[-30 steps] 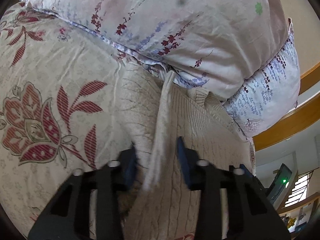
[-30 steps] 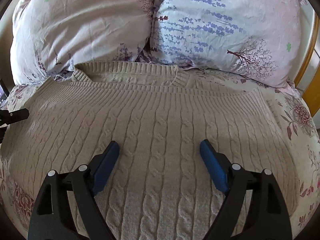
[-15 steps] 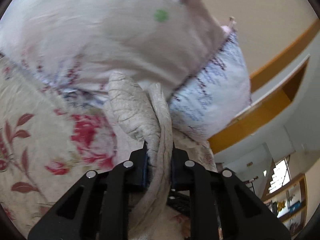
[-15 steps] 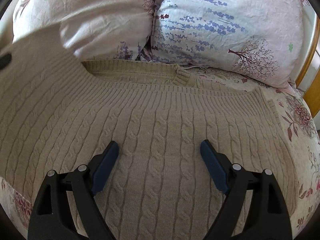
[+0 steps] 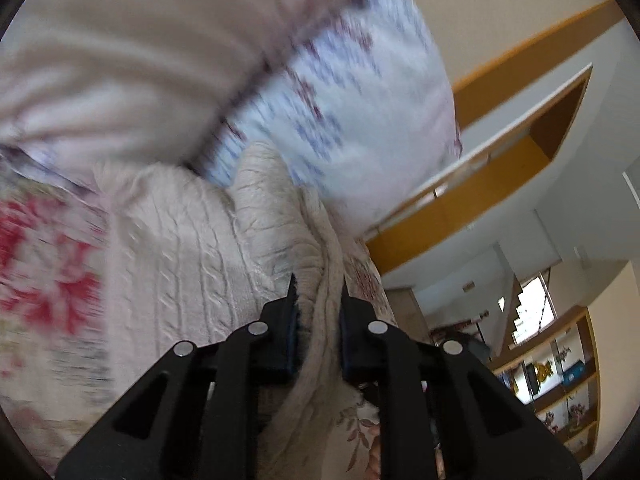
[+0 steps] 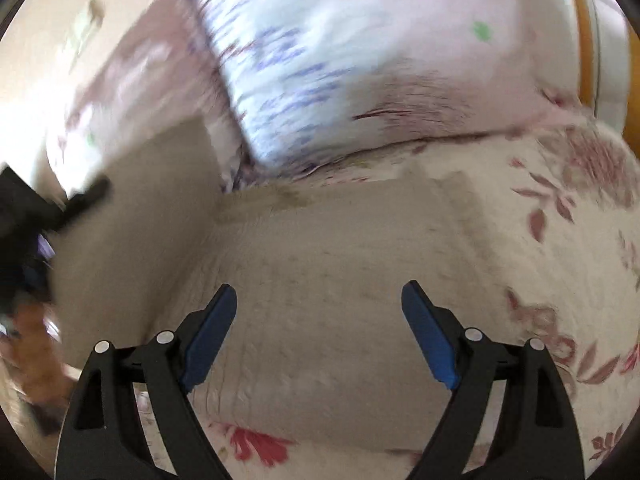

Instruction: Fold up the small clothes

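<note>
While the left gripper (image 5: 318, 296) pinches a bunched edge of the beige knitted sweater (image 5: 180, 248) and holds it lifted before the pillows (image 5: 352, 92), the right gripper (image 6: 319, 304) hangs with jaws wide apart over the sweater's flat part. That part lies on the flowered bedsheet (image 6: 572, 208).
</note>
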The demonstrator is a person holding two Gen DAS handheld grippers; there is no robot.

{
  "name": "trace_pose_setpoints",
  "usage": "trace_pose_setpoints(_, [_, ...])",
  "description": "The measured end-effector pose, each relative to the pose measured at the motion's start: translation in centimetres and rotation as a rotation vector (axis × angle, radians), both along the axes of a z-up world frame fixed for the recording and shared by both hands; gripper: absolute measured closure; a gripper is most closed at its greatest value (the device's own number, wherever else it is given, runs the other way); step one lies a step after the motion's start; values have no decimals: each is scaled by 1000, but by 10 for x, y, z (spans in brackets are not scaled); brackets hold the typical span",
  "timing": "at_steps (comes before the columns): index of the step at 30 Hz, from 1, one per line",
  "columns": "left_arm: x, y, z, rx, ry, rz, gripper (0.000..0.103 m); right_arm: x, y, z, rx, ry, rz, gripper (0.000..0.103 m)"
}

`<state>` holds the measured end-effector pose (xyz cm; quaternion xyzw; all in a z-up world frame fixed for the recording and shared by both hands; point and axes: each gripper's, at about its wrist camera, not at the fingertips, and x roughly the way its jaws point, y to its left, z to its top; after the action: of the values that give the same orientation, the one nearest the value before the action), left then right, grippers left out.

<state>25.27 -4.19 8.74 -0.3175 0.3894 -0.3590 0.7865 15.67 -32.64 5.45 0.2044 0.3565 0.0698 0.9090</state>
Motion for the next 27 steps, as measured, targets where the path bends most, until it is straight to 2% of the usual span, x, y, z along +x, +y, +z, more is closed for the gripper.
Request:
trace_pose_setpoints(4, [6, -59, -29, -1, 87, -74, 88, -11, -38, 1, 119, -17, -75, 17])
trace_pose_setpoints(7, [9, -95, -46, 20, 134, -134, 85, -11, -49, 1, 168, -5, -77, 17])
trace_pose_setpoints(9, [9, -110, -50, 2, 155, -193, 83, -14, -49, 1, 186, 6, -59, 17])
trace_pose_setpoints(10, [7, -113, -48, -18, 160, -220, 78, -10, -49, 1, 209, 16, -40, 17])
trace_pose_setpoints(12, [1, -109, -40, -16, 127, -236, 49, -5, -51, 0, 261, 42, -6, 17])
trace_pose_setpoints(15, [-15, -81, -19, 43, 41, -184, 37, 6, -51, -2, 346, 89, 49, 17])
trace_pose_setpoints(17, [-24, -50, -9, 137, -7, -79, 30, 14, -50, -3, 368, 124, 72, 17])
trace_pose_setpoints(19, [-22, -32, -8, 215, -21, -7, 30, 23, -47, -6, 356, 155, 89, 18])
trace_pose_setpoints(22, [-18, -14, -19, 302, 10, 49, 29, 33, -44, -13, 347, 201, 100, 29])
trace_pose_setpoints(25, [-17, -4, -36, 343, 69, 63, 29, 39, -37, -25, 335, 253, 112, 43])
trace_pose_setpoints(27, [-14, -7, -45, 364, 91, 64, 30, 40, -29, -26, 294, 252, 133, 47])
